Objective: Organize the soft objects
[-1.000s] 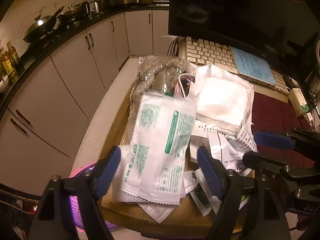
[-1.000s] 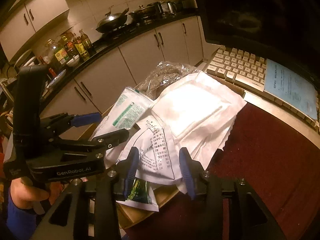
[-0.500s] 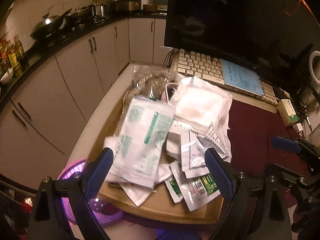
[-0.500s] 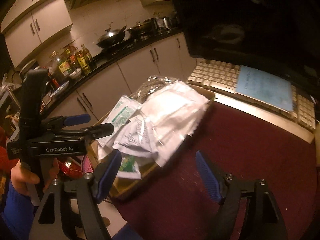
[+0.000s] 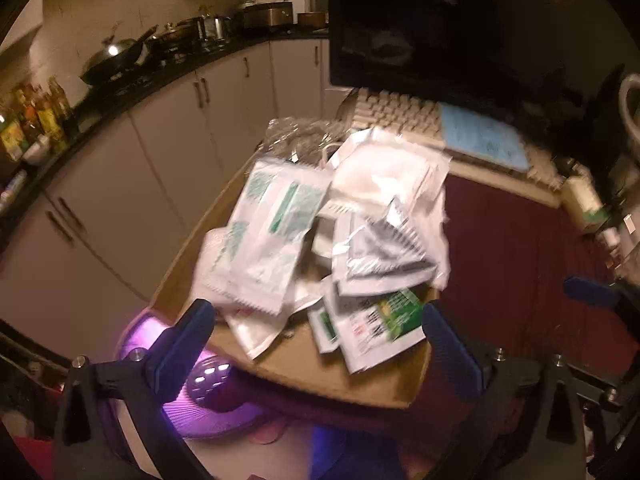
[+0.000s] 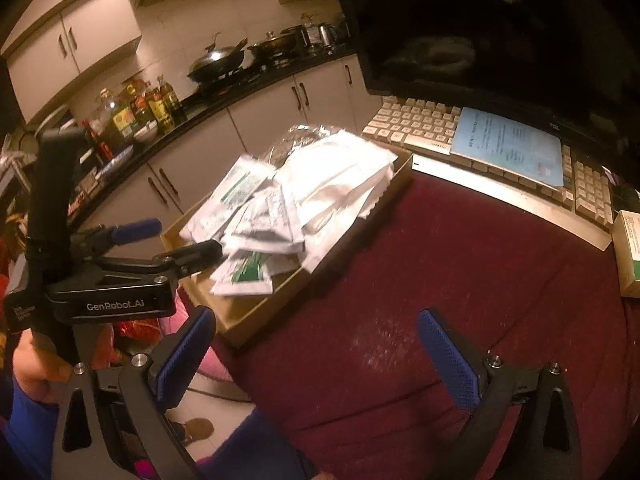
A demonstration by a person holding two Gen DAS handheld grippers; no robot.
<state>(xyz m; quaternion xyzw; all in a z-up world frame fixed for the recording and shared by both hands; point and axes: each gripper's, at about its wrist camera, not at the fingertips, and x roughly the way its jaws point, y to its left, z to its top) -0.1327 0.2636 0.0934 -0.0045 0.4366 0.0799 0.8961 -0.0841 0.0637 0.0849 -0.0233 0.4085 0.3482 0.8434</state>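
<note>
A shallow cardboard box [image 5: 352, 376] [image 6: 256, 316] holds a loose heap of soft packets: a white pouch with green print [image 5: 276, 236] [image 6: 236, 184], white gauze-like packs [image 5: 384, 176] [image 6: 340, 176], and a green-labelled sachet [image 5: 388, 320] [image 6: 248, 272]. My left gripper [image 5: 320, 348] hangs open just in front of the box's near edge, nothing between its blue pads [image 5: 184, 344]. The left gripper also shows from the side in the right wrist view [image 6: 176, 240]. My right gripper [image 6: 320, 356] stands open above the dark red cloth [image 6: 460, 280], right of the box, holding nothing.
A keyboard [image 6: 440, 128] with a blue sheet [image 6: 508, 144] lies behind the box under a dark monitor [image 6: 480, 20]. A small carton [image 6: 628, 248] sits at the right. Kitchen cabinets [image 5: 168, 148] and a glowing purple fan [image 5: 208, 384] lie to the left and below.
Both grippers have drawn back from the packet heap and opened wider. The right gripper, a second ago narrowed over a packet, now stands wide apart over the red cloth.
</note>
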